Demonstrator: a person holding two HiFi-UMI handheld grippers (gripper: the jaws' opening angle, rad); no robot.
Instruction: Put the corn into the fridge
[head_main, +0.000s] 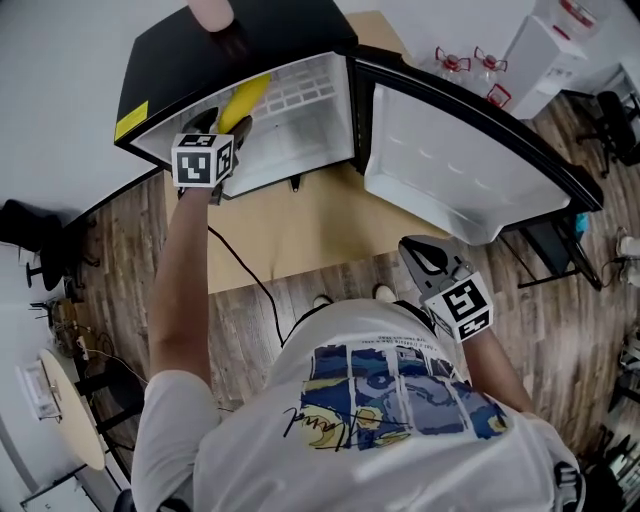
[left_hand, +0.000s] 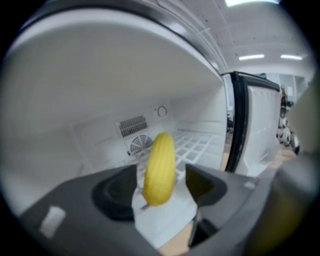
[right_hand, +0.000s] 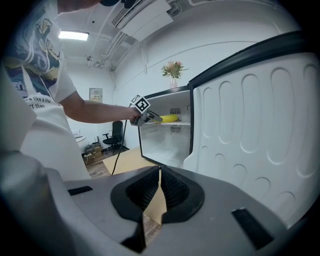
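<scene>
Yellow corn (left_hand: 160, 167) lies on the fridge shelf (left_hand: 200, 145) between the left gripper's (left_hand: 161, 181) wide-spread jaws, pointing to twelve o'clock; the closed, empty right gripper (right_hand: 158, 192) waits well apart.

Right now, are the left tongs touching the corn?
Apart. Left gripper view: the left tongs stand open, with gaps both sides of the corn.

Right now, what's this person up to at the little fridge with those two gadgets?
A person is putting corn into an open mini fridge, with a handheld gripper in each hand. The left gripper reaches inside; its jaws stand open on either side of the corn, which seems to rest on the wire shelf. The right gripper hangs near the open door, shut and empty.
</scene>
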